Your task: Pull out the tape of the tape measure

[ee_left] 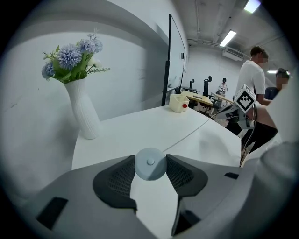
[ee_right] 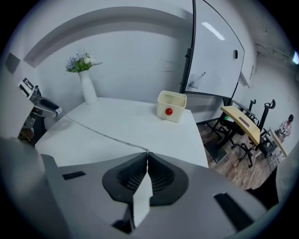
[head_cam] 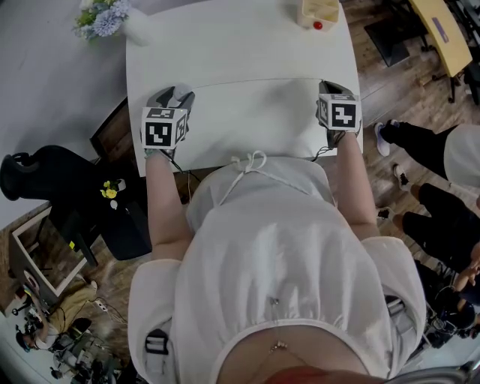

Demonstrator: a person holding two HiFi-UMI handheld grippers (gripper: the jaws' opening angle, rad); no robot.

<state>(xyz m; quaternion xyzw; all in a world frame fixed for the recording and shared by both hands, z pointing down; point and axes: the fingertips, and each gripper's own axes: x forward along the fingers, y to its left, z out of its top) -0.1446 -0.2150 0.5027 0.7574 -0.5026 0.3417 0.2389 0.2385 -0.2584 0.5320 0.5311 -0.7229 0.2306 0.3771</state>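
A small round grey-blue tape measure case sits between the pads of my left gripper, which is shut on it. From the case a thin pale tape runs across the white table to my right gripper. That gripper is shut on the tape's end. In the head view the left gripper is at the table's near left and the right gripper at its near right. The tape is stretched between them. In the right gripper view the tape leads off left toward the left gripper.
A white vase with blue flowers stands at the table's far left corner. A cream box with a red button sits at the far right edge. A black chair stands to the left, and people to the right.
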